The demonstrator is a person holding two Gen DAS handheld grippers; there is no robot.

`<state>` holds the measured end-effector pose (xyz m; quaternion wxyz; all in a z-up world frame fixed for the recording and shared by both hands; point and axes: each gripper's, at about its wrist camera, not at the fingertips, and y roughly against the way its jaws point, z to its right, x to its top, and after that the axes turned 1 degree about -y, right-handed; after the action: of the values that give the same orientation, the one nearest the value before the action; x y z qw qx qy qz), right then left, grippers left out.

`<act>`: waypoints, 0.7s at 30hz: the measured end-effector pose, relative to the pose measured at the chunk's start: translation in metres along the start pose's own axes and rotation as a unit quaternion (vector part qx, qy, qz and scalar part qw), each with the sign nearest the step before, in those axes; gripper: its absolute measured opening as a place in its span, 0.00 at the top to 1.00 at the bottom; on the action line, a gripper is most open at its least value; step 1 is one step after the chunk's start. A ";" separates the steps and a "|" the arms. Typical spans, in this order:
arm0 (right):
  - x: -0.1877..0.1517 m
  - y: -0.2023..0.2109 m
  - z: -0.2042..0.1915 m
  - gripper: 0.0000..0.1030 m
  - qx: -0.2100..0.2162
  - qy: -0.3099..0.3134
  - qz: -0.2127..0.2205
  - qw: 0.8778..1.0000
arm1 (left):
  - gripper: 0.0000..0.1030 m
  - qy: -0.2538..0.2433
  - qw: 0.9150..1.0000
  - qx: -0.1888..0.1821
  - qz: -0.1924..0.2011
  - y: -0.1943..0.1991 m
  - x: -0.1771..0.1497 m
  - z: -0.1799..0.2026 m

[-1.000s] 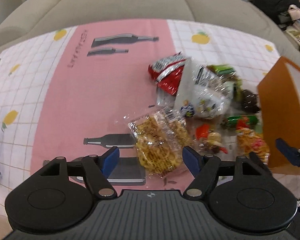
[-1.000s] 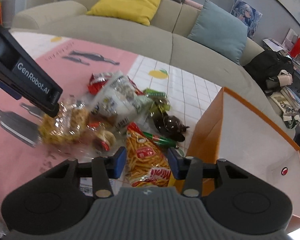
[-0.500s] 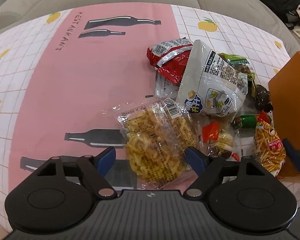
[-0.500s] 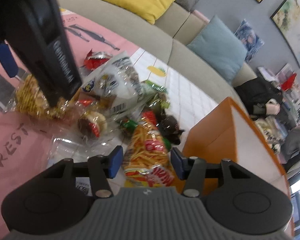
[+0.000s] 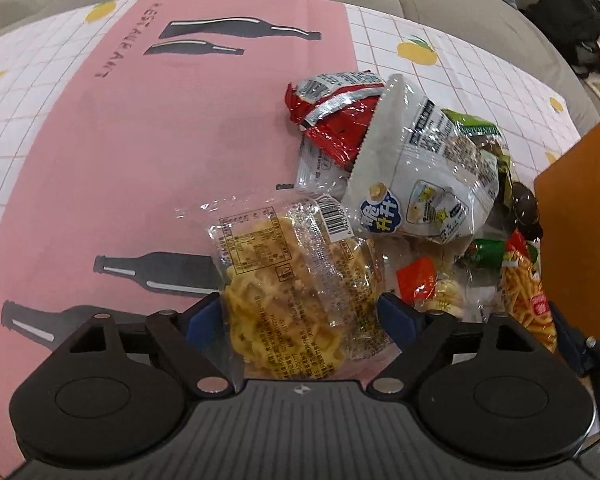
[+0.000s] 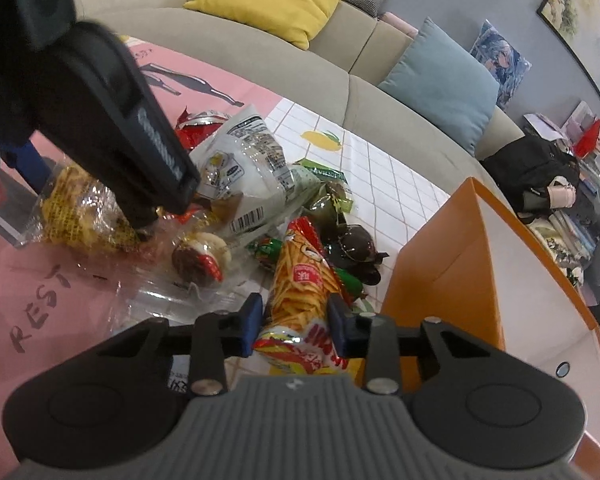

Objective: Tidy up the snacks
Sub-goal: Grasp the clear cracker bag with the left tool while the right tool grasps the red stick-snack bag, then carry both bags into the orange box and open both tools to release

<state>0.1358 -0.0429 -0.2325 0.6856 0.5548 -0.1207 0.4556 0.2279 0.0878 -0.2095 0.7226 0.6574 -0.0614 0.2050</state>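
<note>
Two hand-held tools hover over a heap of snack packets on a bench covered by a pink and white tablecloth (image 5: 140, 160). An orange paper bag (image 6: 452, 264) stands upright just to the right of the heap, its mouth open; what shows of its inside looks empty.

The left tool (image 5: 302, 314) is spread wide, with a clear packet of yellow crinkled noodle snack (image 5: 296, 284) lying between its blue pads. The pads sit at the packet's two edges, not visibly squeezing it. This packet lies at the heap's left edge, farthest from the orange bag.

The right tool (image 6: 296, 324) has just been closing, and its pads now press both sides of a packet of potato sticks (image 6: 300, 284), printed red and yellow, which lies right beside the bag's near corner.

The sorting looks barely begun: every snack seen is on the bench.

Counted in the heap, going by what shows:
- one noodle packet
- one potato-stick packet
- one large white packet (image 5: 420, 176) in the middle
- one red and silver packet (image 5: 336, 116) at the far side
- one clear-wrapped round pastry (image 6: 200, 256)
- several small green and dark wrapped pieces beside the bag, too tangled to count.
</note>
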 end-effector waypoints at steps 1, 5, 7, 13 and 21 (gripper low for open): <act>0.000 0.000 0.002 0.69 0.002 -0.005 0.000 1.000 | 0.04 -0.004 1.000 0.002 0.000 0.000 0.000 0.001; 0.002 0.001 0.007 0.70 0.011 -0.026 0.003 1.000 | 0.14 -0.014 1.000 0.002 0.001 0.003 -0.003 -0.001; 0.003 0.002 0.010 0.70 0.021 -0.037 0.007 0.999 | 0.18 -0.021 1.000 0.005 0.001 0.006 -0.005 -0.001; 0.006 0.004 0.019 0.71 0.051 -0.076 0.008 0.996 | 0.27 -0.027 1.000 0.011 0.004 0.023 -0.014 -0.004; 0.009 0.007 0.041 0.72 0.099 -0.164 0.011 0.981 | 0.28 -0.016 0.999 0.010 0.042 0.069 -0.030 -0.014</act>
<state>0.1496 -0.0738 -0.2073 0.5931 0.6858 -0.1915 0.3758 0.1717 0.0988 -0.1583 0.7057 0.6645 -0.0981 0.2256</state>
